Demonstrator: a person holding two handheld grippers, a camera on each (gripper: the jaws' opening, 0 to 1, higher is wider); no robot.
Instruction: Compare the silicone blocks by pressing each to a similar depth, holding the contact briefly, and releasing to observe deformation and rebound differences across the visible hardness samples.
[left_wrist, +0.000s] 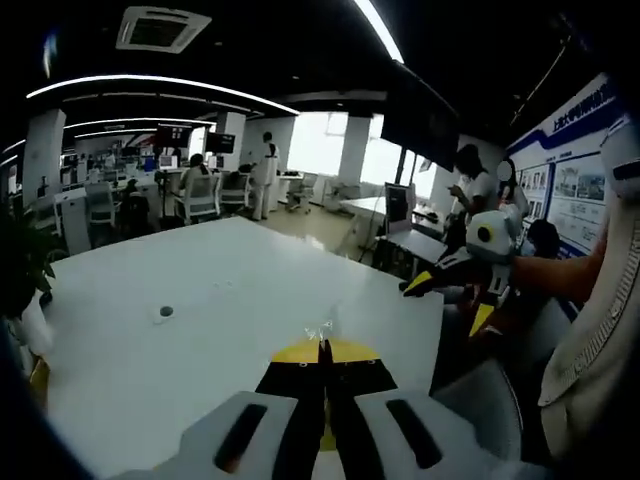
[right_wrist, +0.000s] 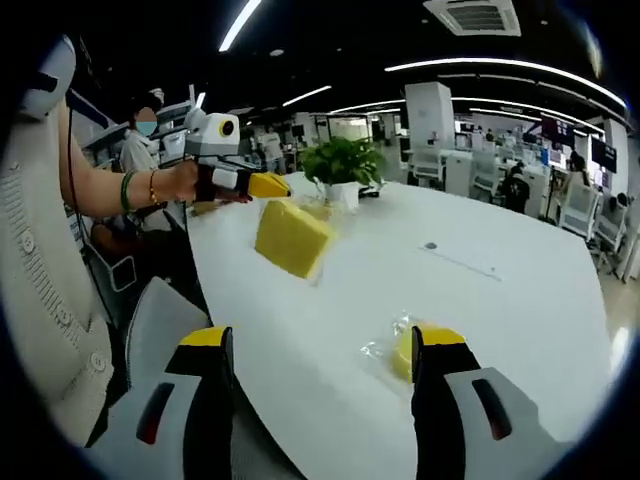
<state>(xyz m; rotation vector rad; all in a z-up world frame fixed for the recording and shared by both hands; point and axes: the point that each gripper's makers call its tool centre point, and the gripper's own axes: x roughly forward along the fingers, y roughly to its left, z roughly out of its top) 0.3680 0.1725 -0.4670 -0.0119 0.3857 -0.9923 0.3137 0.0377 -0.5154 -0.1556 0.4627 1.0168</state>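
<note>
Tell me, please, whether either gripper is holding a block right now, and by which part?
The left gripper holds the large yellow block in clear wrap by its upper edge, lifted off the white table. The right gripper is open, holding nothing.

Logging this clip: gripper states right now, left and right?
Left gripper: shut, holding a yellow block in clear wrap above the table.
Right gripper: open, holding nothing.

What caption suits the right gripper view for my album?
Open right tongs frame a wrapped yellow block on the white table, while the left tongs lift a bigger yellow block.
</note>
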